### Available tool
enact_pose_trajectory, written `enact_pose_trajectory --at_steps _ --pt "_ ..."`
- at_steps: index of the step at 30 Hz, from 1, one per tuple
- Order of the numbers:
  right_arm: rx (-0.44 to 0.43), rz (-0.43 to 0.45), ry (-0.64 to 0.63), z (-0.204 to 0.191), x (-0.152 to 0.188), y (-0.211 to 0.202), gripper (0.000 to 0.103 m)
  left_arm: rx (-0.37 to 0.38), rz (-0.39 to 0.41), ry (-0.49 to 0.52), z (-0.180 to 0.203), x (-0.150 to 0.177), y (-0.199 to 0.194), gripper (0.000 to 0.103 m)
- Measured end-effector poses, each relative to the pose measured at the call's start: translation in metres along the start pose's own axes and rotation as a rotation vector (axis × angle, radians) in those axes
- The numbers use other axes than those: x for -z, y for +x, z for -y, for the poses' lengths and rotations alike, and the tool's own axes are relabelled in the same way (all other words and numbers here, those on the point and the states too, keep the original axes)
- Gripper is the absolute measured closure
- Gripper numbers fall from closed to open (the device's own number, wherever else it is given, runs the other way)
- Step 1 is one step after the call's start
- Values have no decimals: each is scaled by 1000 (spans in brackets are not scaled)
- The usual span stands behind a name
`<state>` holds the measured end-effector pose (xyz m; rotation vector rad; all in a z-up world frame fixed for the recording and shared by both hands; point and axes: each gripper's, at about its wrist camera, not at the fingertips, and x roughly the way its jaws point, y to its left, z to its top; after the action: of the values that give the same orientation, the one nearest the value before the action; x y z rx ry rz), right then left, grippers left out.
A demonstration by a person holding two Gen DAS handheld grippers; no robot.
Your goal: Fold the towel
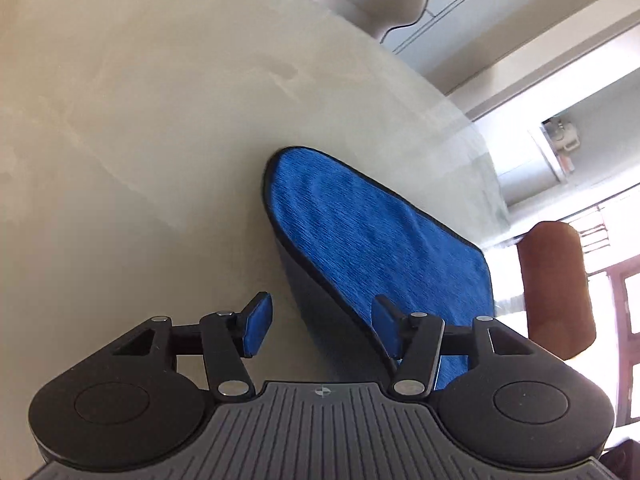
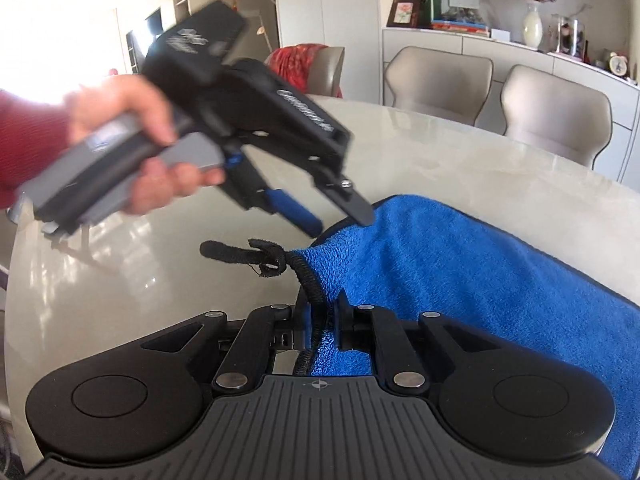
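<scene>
A blue towel (image 1: 372, 240) with black edging lies on the pale round table (image 1: 140, 120). My left gripper (image 1: 320, 326) is open and empty just above the towel's near edge, one pad over bare table, the other over the cloth. In the right wrist view my right gripper (image 2: 320, 320) is shut on the towel's (image 2: 460, 280) black-edged corner, with its hanging loop (image 2: 256, 258) sticking out to the left. The left gripper (image 2: 340, 222) shows there too, held in a hand above that corner, fingers apart.
Beige chairs (image 2: 556, 112) stand behind the table by a white sideboard (image 2: 440, 44) with a vase and frames. A brown chair back (image 1: 556, 288) stands past the table's edge in the left wrist view. The table (image 2: 120, 264) is glossy.
</scene>
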<state>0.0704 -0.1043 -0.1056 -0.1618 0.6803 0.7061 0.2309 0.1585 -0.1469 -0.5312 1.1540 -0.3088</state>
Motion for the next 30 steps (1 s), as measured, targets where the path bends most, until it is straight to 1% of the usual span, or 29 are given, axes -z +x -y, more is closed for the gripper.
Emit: enact_pose_trajectory --at_steps 6,9,11,12,13,14,16,18,21,24,27,30 --pt "-26 -9 -29 -4 -2 1 93 -61 -30 19 -1 -26 26 42" --pt "-28 -9 -28 -5 -2 0 93 -63 -24 30 1 -34 36 42" --pt "-25 -10 -24 -4 -2 1 93 -63 -24 45 5 -38 42 48" --pt "-23 -8 -22 -4 -2 1 93 -65 -24 66 8 -40 46 70" --pt "-21 -6 -17 -4 -1 0 93 -63 -24 91 11 -41 49 96" --pt "-19 -5 -9 -3 0 0 93 -66 -22 125 16 -41 52 101" --pt "-13 3 11 1 0 -1 93 -75 -11 168 25 -40 53 100" --pt "-4 17 29 5 0 -3 93 -63 13 193 36 -38 51 100" --pt "12 39 65 10 4 -12 93 -25 39 208 53 -38 48 101" --pt "29 65 104 17 7 -23 93 12 56 258 77 -37 46 101" --pt "55 100 170 27 14 -40 93 47 64 300 104 -35 49 101" --pt "93 127 241 39 25 -58 93 83 56 341 132 -32 57 101"
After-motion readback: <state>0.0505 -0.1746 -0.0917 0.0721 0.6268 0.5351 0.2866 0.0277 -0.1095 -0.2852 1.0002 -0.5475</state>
